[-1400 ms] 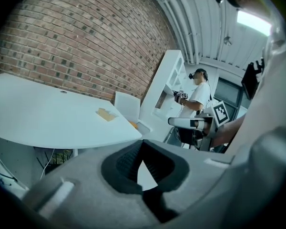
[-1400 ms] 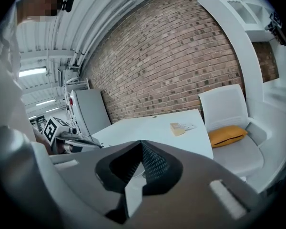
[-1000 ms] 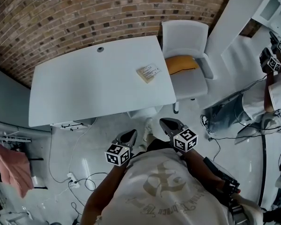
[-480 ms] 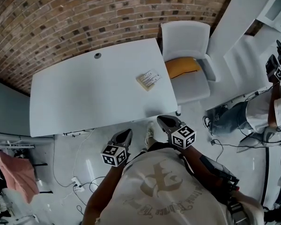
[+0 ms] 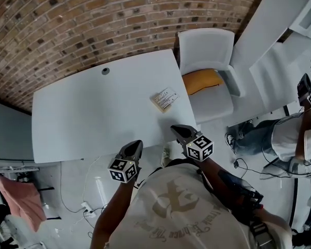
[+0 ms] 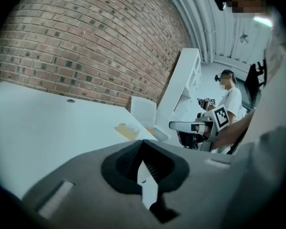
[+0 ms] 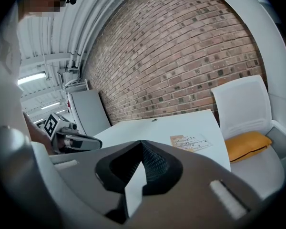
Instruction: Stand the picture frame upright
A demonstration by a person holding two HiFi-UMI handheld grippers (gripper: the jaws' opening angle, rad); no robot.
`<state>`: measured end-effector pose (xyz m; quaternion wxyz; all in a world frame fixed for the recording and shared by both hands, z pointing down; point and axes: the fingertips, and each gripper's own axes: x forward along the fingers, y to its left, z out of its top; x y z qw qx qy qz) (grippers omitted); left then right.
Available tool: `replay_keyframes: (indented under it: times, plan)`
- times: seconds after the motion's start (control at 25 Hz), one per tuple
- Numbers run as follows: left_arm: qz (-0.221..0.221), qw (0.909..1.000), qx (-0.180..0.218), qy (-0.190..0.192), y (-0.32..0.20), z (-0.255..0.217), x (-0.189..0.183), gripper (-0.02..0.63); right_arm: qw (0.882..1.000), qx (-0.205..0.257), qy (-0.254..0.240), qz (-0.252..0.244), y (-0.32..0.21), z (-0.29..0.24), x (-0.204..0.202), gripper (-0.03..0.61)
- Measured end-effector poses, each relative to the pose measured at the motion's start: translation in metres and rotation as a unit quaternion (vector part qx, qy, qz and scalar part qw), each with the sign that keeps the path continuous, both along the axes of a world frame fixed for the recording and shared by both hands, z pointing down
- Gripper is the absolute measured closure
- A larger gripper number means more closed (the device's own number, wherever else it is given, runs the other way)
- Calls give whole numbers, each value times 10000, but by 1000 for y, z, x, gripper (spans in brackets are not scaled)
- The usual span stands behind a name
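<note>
Rough matt brick on the wall (image 5: 67, 25). Smooth matt white on the table (image 5: 83, 118). Hard smooth plastic for the chair (image 5: 205, 43), soft orange cloth for its cushion (image 5: 202, 81). Printed paper look on the picture frame (image 5: 164, 98). Glossy sheen on the floor (image 5: 72, 175).

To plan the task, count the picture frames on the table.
1. The picture frame lies flat near the right edge of the table, beside the white chair. None seems hidden.

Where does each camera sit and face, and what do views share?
Head view: on the head, steeply down at table, flat picture frame; arms, left gripper, right gripper.
Left gripper view: rides left gripper, past shut jaws over table; right gripper alongside.
Right gripper view: rides right gripper, past shut jaws toward brick wall; left gripper alongside.
Shared: picture frame, table, chair.
</note>
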<state>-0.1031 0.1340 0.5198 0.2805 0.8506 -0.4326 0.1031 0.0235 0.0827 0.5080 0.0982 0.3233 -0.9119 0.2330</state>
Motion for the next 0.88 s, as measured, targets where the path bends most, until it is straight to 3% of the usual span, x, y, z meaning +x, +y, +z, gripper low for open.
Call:
replay_keyframes:
  times: [0.4, 0.88]
  plan:
    - [267, 9995, 2, -138, -66, -6, 20, 611, 9998, -13, 150, -114, -57, 5, 2, 571]
    - [710, 9968, -215, -299, -134, 1, 56, 611, 9978, -638, -166, -14, -102, 33, 15, 571]
